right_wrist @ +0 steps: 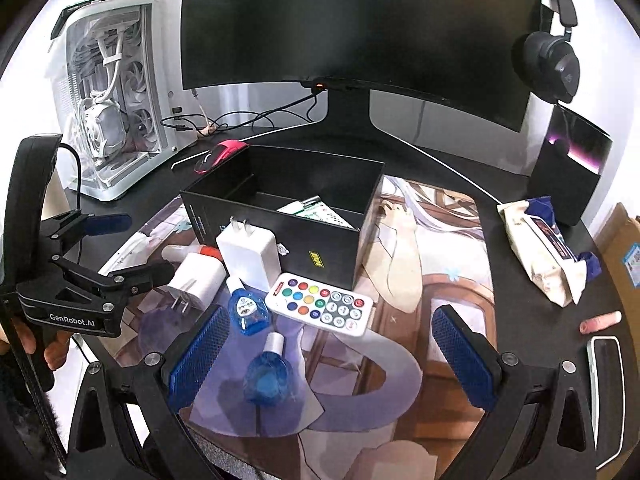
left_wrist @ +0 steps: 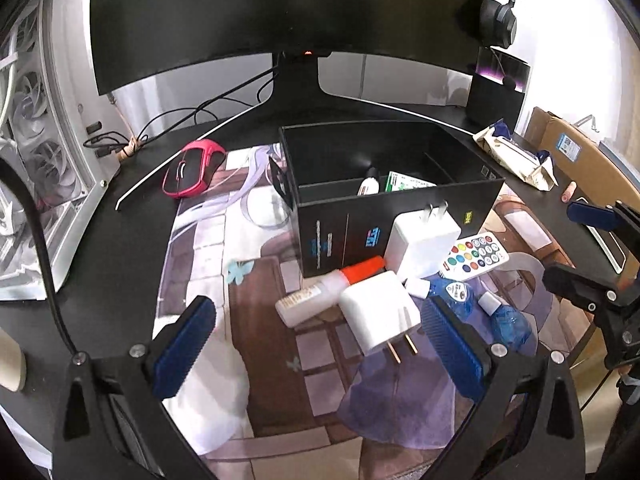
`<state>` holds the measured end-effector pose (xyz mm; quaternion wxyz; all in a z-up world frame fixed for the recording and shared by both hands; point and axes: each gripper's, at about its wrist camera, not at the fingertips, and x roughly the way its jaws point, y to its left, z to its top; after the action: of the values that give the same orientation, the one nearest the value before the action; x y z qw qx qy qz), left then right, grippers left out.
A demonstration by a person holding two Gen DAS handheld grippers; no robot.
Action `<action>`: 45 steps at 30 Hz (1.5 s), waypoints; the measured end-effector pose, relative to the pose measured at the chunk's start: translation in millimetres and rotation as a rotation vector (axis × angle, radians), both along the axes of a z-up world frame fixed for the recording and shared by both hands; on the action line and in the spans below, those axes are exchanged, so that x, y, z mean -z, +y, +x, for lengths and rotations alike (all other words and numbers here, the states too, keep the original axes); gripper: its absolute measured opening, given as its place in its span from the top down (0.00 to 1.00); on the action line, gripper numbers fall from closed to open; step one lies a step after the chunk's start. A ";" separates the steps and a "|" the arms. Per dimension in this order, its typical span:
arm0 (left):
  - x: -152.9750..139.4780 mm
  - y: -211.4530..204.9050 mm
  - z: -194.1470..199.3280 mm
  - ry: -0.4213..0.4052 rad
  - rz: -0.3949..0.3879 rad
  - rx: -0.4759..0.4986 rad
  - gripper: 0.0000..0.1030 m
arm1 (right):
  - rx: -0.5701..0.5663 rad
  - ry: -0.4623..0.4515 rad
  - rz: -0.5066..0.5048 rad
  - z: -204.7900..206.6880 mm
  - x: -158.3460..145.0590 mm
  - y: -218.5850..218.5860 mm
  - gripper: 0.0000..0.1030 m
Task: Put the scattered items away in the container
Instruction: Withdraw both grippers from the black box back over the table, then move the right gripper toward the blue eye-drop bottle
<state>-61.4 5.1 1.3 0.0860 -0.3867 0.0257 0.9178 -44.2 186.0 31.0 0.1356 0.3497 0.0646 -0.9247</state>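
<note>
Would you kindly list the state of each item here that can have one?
Black box: open, partly filled.
Upright charger: standing, prongs up.
Other charger: lying flat.
Orange-capped bottle: capped, lying down.
Monitor: screen dark.
Left gripper: open, empty.
Right gripper: open, empty.

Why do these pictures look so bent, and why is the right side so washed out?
Both views are fisheye: in the left wrist view the monitor bows and the black box looks warped; dark corners ring each frame. In the right wrist view the wall beside the headphones is blown out white, while the remote at centre stays sharp.
</note>
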 end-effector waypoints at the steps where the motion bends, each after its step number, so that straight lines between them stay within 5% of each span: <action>1: 1.3 0.5 1.0 -0.002 0.001 -0.005 0.00 | 0.002 -0.002 -0.001 1.7 1.4 0.3 0.00; 14: 16.1 16.6 2.7 -0.035 -0.038 0.005 0.00 | 0.006 -0.068 0.003 11.4 41.7 -1.6 0.00; 45: 21.8 24.2 14.9 -0.052 -0.038 -0.009 0.00 | -0.018 -0.083 0.006 15.7 60.2 -13.6 0.00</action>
<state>-46.5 29.3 -20.5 0.0750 -0.4123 0.0393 0.9071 -28.5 172.4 -29.2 0.1456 0.3875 0.0651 -0.9080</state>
